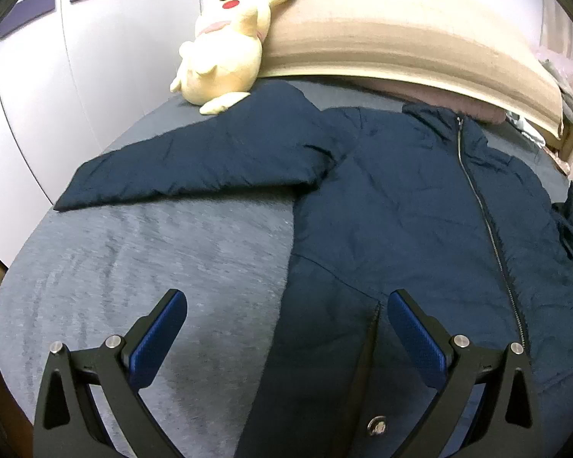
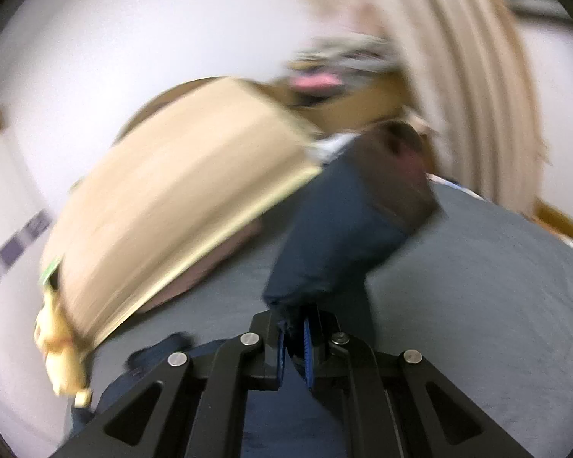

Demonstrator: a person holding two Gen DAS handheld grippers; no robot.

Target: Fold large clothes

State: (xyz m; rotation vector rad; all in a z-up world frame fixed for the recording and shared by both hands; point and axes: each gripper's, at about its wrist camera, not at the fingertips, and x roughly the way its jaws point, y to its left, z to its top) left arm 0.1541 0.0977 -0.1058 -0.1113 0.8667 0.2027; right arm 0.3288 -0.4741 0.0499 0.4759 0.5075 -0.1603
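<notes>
left gripper [image 1: 286, 305] jaws spread; right gripper [image 2: 294, 328] jaws clamped.

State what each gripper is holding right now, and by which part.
The right gripper is shut on the navy jacket, pinching its sleeve at the cuff end. The left gripper is open above the jacket and holds nothing.

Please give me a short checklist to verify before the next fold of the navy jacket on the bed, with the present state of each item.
1. Right gripper is shut on the jacket sleeve: ok, navy fabric sits between its pads.
2. Left gripper is open with nothing between its fingers: ok.
3. Jacket body lies flat on the grey bed cover, zipper closed: ok.
4. Other sleeve is spread out to the side: ok.
5. Plush toy is off the jacket: not ok, its foot seems to touch the sleeve.
6. Landing place for the lifted sleeve is free: cannot tell, the right view is blurred.
</notes>
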